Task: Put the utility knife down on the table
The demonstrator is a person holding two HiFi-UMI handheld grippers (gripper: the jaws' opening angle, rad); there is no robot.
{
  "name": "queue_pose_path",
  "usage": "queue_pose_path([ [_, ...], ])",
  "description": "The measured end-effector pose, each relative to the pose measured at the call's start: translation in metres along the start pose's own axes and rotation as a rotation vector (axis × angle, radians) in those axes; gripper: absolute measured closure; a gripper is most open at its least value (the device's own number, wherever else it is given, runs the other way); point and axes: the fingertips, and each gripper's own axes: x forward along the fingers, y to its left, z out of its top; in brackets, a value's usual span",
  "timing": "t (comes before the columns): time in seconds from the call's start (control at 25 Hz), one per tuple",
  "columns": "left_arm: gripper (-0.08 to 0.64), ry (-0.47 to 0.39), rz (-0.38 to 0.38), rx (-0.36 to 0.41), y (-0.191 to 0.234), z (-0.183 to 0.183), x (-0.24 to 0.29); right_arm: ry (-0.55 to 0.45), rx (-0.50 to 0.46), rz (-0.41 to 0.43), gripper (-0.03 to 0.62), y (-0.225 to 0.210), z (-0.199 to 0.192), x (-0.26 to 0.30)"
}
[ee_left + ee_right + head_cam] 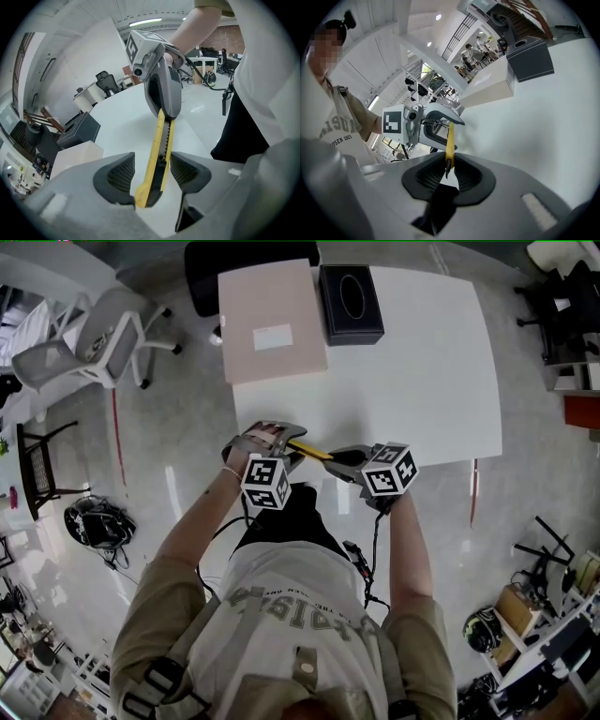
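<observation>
Head view: at centre frame, by the near edge of the white rectangular worktop (403, 362), the yellow-and-black plastic utility knife (310, 450) spans from the left gripper (284, 448) to the right gripper (343, 457).

Left gripper view: its jaws stand spread, with the knife loose between them.

Right gripper view: its jaws pinch the knife's end.

I'd bring it low over the worktop, lay it flat, then release.

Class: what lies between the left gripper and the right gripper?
The yellow utility knife, seen in the head view: the right gripper clamps one end, and the other end sits between the open jaws of the left gripper.
</observation>
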Motion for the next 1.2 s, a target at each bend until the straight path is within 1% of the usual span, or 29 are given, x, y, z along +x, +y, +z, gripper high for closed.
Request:
queue_pose_path([
  [0.12, 0.311, 0.023, 0.006, -0.006, 0.001, -0.012, 0.0, 0.001, 0.022, 0.008, 0.531, -0.005, -0.002, -0.002],
  [0.36, 0.314, 0.059, 0.011, 0.05, -0.004, -0.027, -0.001, 0.005, 0.074, 0.059, 0.531, -0.007, -0.005, -0.002],
  [0.48, 0.336, 0.06, 0.053, 0.102, -0.001, -0.026, -0.003, -0.007, 0.112, 0.085, 0.531, -0.007, -0.003, -0.002],
  [0.52, 0.361, 0.059, 0.071, 0.124, 0.001, -0.025, -0.003, -0.009, 0.125, 0.094, 0.531, -0.007, -0.002, -0.001],
  [0.6, 0.371, 0.058, 0.098, 0.165, 0.002, -0.023, -0.004, -0.015, 0.148, 0.115, 0.531, -0.007, -0.002, -0.002],
  [0.64, 0.373, 0.058, 0.1, 0.178, 0.001, -0.022, -0.003, -0.017, 0.158, 0.123, 0.531, -0.007, -0.003, -0.002],
  [0.72, 0.378, 0.069, 0.07, 0.17, -0.006, -0.024, -0.001, -0.016, 0.17, 0.132, 0.531, -0.006, -0.004, -0.002],
  [0.8, 0.383, 0.099, 0.022, 0.136, -0.013, -0.03, 0.001, -0.012, 0.171, 0.13, 0.531, -0.005, -0.005, 0.0],
  [0.88, 0.387, 0.125, -0.01, 0.115, -0.015, -0.034, 0.003, -0.011, 0.162, 0.118, 0.531, -0.005, -0.004, 0.002],
  [1.04, 0.387, 0.152, -0.032, 0.099, -0.011, -0.036, 0.005, -0.009, 0.124, 0.066, 0.523, -0.009, -0.003, 0.001],
  [1.12, 0.387, 0.158, -0.058, 0.085, -0.012, -0.037, 0.006, 0.008, 0.059, 0.015, 0.512, -0.011, -0.003, 0.001],
  [1.2, 0.387, 0.165, -0.081, 0.075, -0.013, -0.038, 0.006, 0.032, -0.043, -0.044, 0.503, -0.011, -0.003, 0.001],
])
